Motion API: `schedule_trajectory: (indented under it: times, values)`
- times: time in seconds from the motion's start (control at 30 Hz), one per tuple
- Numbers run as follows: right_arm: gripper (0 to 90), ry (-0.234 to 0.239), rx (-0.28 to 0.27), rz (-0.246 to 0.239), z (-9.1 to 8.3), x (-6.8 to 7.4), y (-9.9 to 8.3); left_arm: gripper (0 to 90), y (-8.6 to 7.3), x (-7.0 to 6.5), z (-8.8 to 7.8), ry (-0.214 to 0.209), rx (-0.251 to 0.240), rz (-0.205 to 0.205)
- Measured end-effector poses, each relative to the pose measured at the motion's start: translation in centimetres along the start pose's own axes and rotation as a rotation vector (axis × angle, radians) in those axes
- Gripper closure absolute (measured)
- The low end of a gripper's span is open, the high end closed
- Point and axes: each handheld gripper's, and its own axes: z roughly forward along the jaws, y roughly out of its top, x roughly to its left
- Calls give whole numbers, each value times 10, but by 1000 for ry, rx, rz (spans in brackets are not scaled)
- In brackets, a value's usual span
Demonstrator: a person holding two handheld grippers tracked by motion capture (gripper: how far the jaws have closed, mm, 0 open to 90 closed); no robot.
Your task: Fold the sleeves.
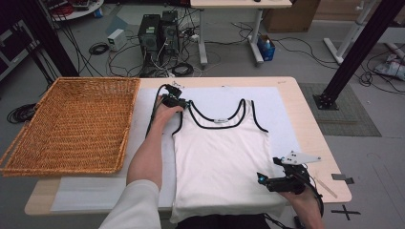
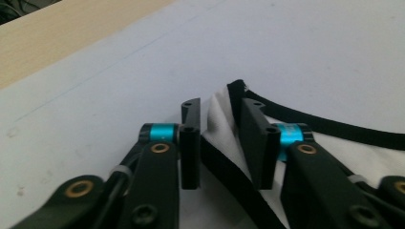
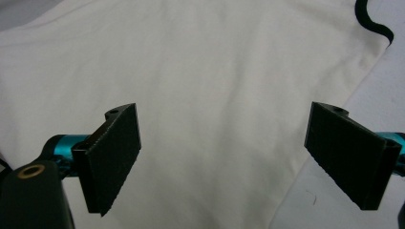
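A white tank top (image 1: 224, 157) with black trim is spread flat on a pale sheet (image 1: 282, 109) in the middle of the surface (image 1: 305, 119), its hem at the near edge. Its left shoulder strap (image 2: 224, 119) is caught between the nearly closed jaws of the left gripper (image 1: 174, 101). The right gripper (image 1: 277, 181) is held with jaws wide apart over the hem's right corner, gripping nothing. No fold is made yet. A wicker basket (image 1: 71, 126) is seen at the left edge, likely the destination.
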Motion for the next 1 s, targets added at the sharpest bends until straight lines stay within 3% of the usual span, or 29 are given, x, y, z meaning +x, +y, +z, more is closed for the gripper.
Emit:
schedule_trajectory:
  times: [0.13, 0.33, 0.47, 0.57, 0.73, 1.0]
  values:
    - [118, -1, 4, 1, 0, -1, -1, 840, 1, -1, -1, -21, -3, -7]
    - [119, -1, 7, 0, 0, -1, -2, 848, 5, -4, -8, -27, -20, 7]
    - [119, 1, 6, -6, -1, -1, -2, 847, 11, -12, -18, -43, -57, 14]
    - [119, 4, -4, 1, -1, -1, -2, 847, 16, -28, -32, -57, -112, 54]
    - [119, 12, -8, -2, 0, -1, -4, 846, 14, -59, -57, -76, -151, 135]
    - [119, 23, -9, -4, 0, 2, -6, 846, -5, -95, -86, -101, -179, 164]
